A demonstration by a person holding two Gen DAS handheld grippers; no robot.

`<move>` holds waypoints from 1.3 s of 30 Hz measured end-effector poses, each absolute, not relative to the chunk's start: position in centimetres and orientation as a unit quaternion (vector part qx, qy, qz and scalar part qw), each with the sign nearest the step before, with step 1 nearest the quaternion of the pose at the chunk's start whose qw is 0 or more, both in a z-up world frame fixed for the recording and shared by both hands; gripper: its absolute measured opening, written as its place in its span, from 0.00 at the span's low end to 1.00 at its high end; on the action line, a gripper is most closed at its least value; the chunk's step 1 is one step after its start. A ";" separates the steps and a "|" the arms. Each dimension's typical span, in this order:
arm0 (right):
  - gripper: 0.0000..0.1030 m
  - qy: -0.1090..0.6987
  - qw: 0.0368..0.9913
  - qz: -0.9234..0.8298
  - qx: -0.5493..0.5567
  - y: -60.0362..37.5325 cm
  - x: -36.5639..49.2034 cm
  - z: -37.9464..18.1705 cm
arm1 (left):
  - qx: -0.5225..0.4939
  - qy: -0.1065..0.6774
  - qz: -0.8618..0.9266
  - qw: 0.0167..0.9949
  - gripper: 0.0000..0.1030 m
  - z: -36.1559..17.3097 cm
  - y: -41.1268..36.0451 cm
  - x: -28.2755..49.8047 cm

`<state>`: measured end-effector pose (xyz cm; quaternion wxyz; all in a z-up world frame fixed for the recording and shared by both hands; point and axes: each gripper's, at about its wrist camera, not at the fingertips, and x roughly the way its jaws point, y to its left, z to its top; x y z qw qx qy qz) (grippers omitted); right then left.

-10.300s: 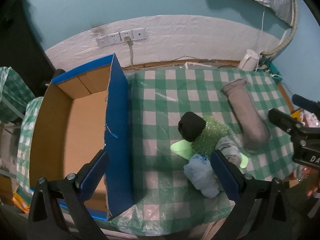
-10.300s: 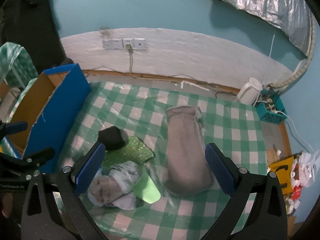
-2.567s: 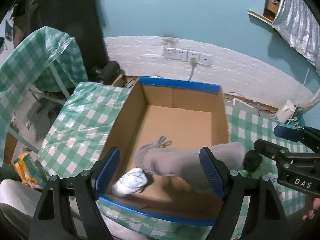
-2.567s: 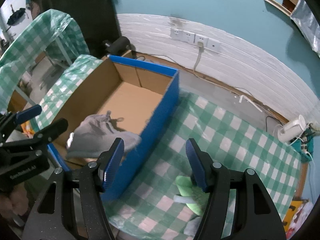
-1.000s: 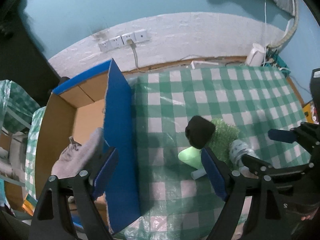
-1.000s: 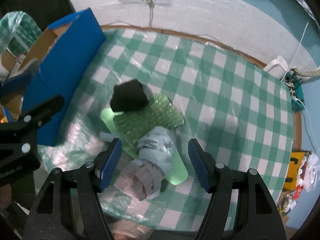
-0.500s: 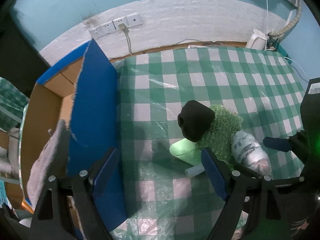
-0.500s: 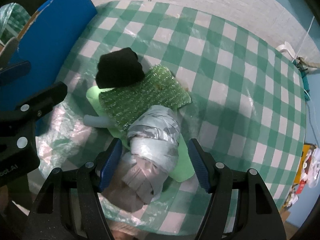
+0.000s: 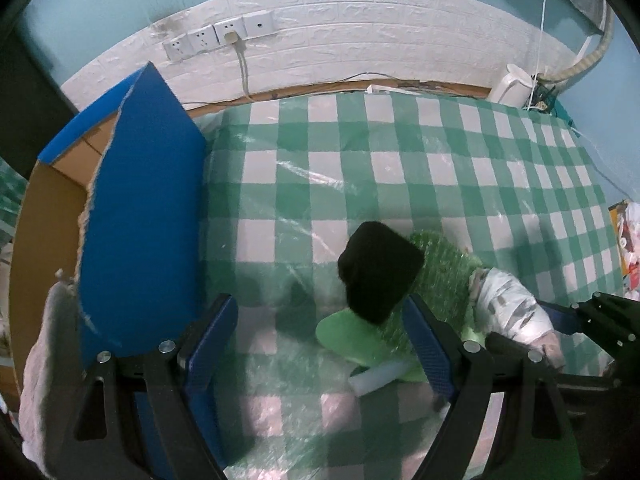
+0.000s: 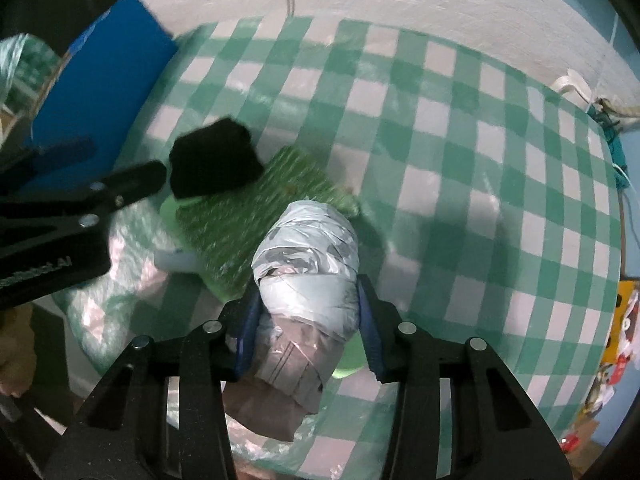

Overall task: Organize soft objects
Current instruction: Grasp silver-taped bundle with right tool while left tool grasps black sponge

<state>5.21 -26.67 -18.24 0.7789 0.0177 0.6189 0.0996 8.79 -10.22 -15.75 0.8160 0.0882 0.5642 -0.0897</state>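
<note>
My right gripper point(image 10: 306, 322) is shut on a grey-white wrapped bundle point(image 10: 308, 276), its blue pads pressing both sides; the bundle also shows in the left wrist view point(image 9: 510, 306). The bundle lies on a green bubble-wrap pad point(image 10: 260, 216) and a pale green sheet point(image 9: 348, 336), with a black foam block point(image 10: 214, 158) on the pad's far left corner. My left gripper point(image 9: 320, 344) is open and empty, hovering just in front of the black block point(image 9: 378, 270). A blue cardboard box point(image 9: 140, 216) stands at the left, a grey soft roll point(image 9: 48, 380) draped over its near wall.
The table wears a green-and-white checked cloth point(image 9: 400, 176) under clear plastic. A white wall with sockets point(image 9: 218, 38) runs behind it. A white kettle point(image 9: 516, 84) and cables sit at the back right. A small white tube point(image 9: 380, 376) lies under the green sheet's front edge.
My right gripper has dropped onto the wrapped bundle and closed on it. My left gripper has moved closer to the black block; the box has slid further left in its view.
</note>
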 end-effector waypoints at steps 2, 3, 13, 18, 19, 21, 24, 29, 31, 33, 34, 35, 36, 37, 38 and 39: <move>0.42 0.616 0.782 0.090 0.017 -27.4 5.4 -18.2 | 0.082 0.566 -0.092 0.815 0.83 -15.9 -10.3 9.1; 0.42 0.615 0.783 0.085 0.019 -27.7 5.5 -18.1 | 0.079 0.567 -0.091 0.815 0.83 -16.1 -10.3 9.4; 0.42 0.618 0.782 0.059 0.043 -29.9 7.6 -19.2 | 0.075 0.570 -0.109 0.811 0.85 -16.7 -11.8 10.1; 0.42 0.618 0.783 0.054 0.043 -30.3 8.2 -19.6 | 0.084 0.567 -0.120 0.810 0.86 -17.5 -13.0 10.5; 0.42 0.619 0.783 0.054 0.041 -30.3 8.3 -19.7 | 0.087 0.570 -0.120 0.808 0.86 -17.8 -13.2 10.7; 0.42 0.620 0.781 0.053 0.043 -30.2 8.5 -20.0 | 0.093 0.576 -0.119 0.803 0.86 -18.7 -13.5 10.9; 0.42 0.622 0.780 0.054 0.044 -30.3 9.1 -20.3 | 0.094 0.585 -0.116 0.797 0.86 -19.5 -13.7 11.4; 0.42 0.622 0.780 0.055 0.043 -30.5 9.0 -20.2 | 0.091 0.586 -0.115 0.797 0.66 -20.2 -13.6 11.8; 0.42 0.622 0.780 0.056 0.042 -30.5 9.0 -20.2 | 0.080 0.588 -0.123 0.795 0.52 -20.2 -13.5 11.9; 0.42 0.622 0.780 0.056 0.040 -30.3 9.0 -20.3 | 0.081 0.588 -0.127 0.794 0.47 -20.1 -13.5 11.9; 0.42 0.622 0.780 0.055 0.039 -30.2 9.1 -20.2 | 0.084 0.586 -0.127 0.796 0.44 -20.0 -13.5 11.7; 0.42 0.621 0.781 0.056 0.038 -30.1 9.0 -20.2 | 0.088 0.581 -0.127 0.799 0.43 -19.9 -13.6 11.6; 0.42 0.621 0.781 0.056 0.038 -30.0 8.9 -20.1 | 0.091 0.576 -0.126 0.802 0.42 -19.8 -13.6 11.5; 0.42 0.621 0.781 0.057 0.037 -29.8 8.9 -20.1 | 0.092 0.574 -0.125 0.804 0.42 -19.6 -13.6 11.4; 0.42 0.620 0.782 0.057 0.036 -29.7 8.8 -20.0 | 0.091 0.572 -0.125 0.805 0.42 -19.5 -13.6 11.3; 0.42 0.619 0.782 0.058 0.035 -29.6 8.8 -20.0 | 0.090 0.570 -0.126 0.807 0.42 -19.3 -13.5 11.2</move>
